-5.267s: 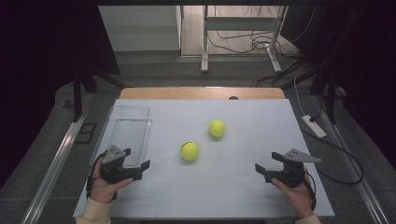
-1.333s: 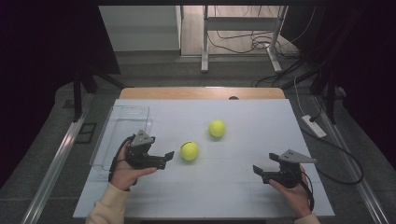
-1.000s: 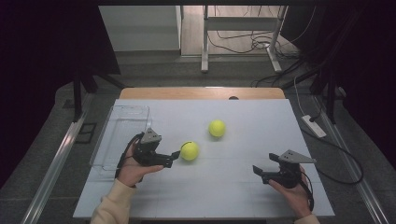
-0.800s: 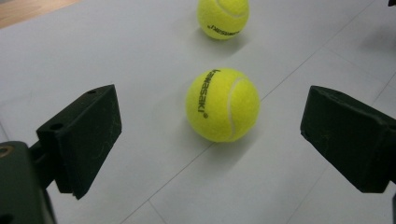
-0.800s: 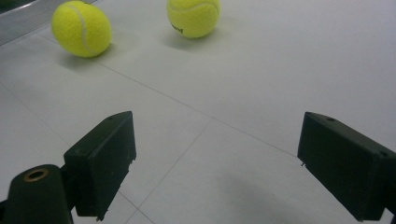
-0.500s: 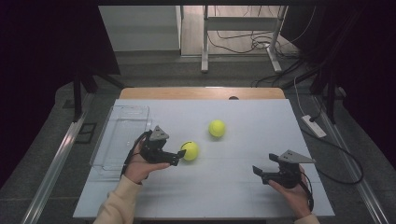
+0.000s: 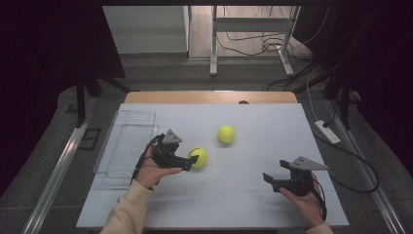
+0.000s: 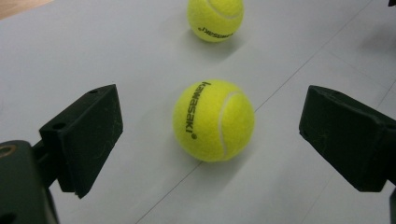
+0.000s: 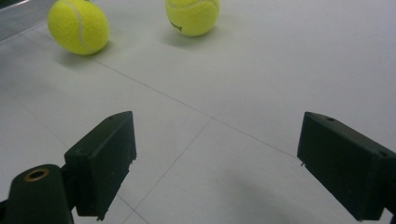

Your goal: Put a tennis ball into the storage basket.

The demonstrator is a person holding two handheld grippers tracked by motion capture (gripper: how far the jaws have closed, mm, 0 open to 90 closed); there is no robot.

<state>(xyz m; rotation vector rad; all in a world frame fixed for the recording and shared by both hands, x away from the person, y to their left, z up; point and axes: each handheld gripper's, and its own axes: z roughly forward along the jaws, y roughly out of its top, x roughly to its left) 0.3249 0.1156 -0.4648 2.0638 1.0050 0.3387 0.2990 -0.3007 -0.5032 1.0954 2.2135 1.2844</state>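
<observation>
A: Where do we stand with the near ball point(image 8: 214, 120)?
B: It lies on the white bench point(image 7: 253, 195), and our left gripper point(image 7: 193, 163) has it just ahead of its jaws. In the left gripper view the ball sits between the two jaws but past their tips, touching neither.
A: So the left gripper is wide open?
B: Yes, spread well wider than the ball and holding nothing.
A: And our right gripper point(image 7: 272, 180)?
B: It hovers near the bench's front right, well apart from both balls, jaws also wide apart with bare bench between them.
A: The far ball point(image 7: 226, 134)?
B: It rests further back, near the first but not touching. A clear tray point(image 7: 127, 127) lies at the bench's left, beside our left hand point(image 7: 150, 170)
</observation>
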